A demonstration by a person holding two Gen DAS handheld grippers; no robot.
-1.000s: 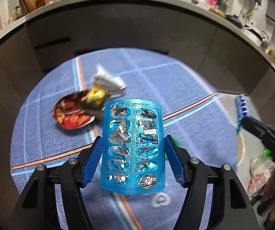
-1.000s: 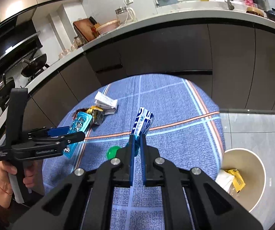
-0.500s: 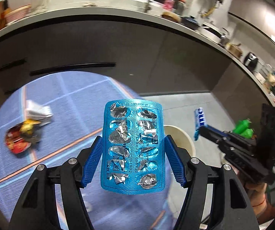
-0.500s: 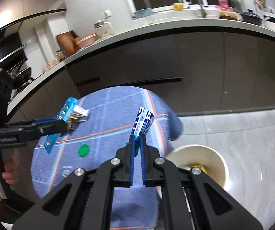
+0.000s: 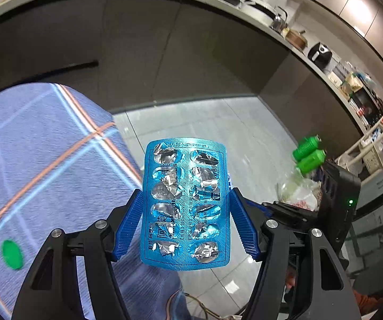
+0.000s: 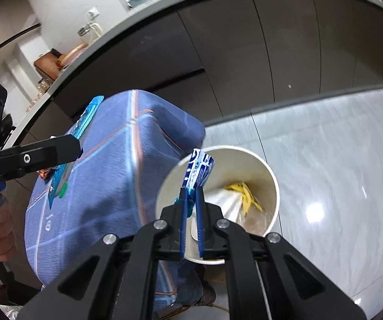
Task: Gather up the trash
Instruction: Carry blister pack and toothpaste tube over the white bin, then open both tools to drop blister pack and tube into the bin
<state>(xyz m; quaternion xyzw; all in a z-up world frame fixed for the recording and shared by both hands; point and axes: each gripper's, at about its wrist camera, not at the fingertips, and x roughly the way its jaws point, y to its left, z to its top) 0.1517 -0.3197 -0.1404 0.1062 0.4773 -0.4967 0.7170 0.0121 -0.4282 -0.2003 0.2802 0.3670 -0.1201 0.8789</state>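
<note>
Trash here means 2 pieces in transit: an empty blister pack [image 5: 184, 208] and a blue-and-white wrapper [image 6: 198, 172]. The landmark is the bin [image 6: 271, 176], a pale round tub on the tiled floor just beside the draped corner of the desk [image 6: 106, 165].

The right hand-held gripper [image 6: 191, 208] is clenched on the wrapper's lower end, so the rest stands up out of the jaws. It hangs over the bin's near rim, pointing down into it; that placement looks chosen so the wrapper will fall inside once let go. A yellow scrap [image 6: 244, 192] and some white paper already lie at the bin's bottom.

The left hand-held gripper [image 5: 186, 224] is grasping the blister pack by its 2 long edges, foil side facing the camera, jaws wide because the pack is wide. In the right wrist view it sits left of the bin, above the desk edge, so it is not yet over the opening. I judge it will need to come further toward the bin before releasing.

A green cap [image 5: 12, 250] lies on the desk, well apart from the bin, apparently not yet collected.
</note>
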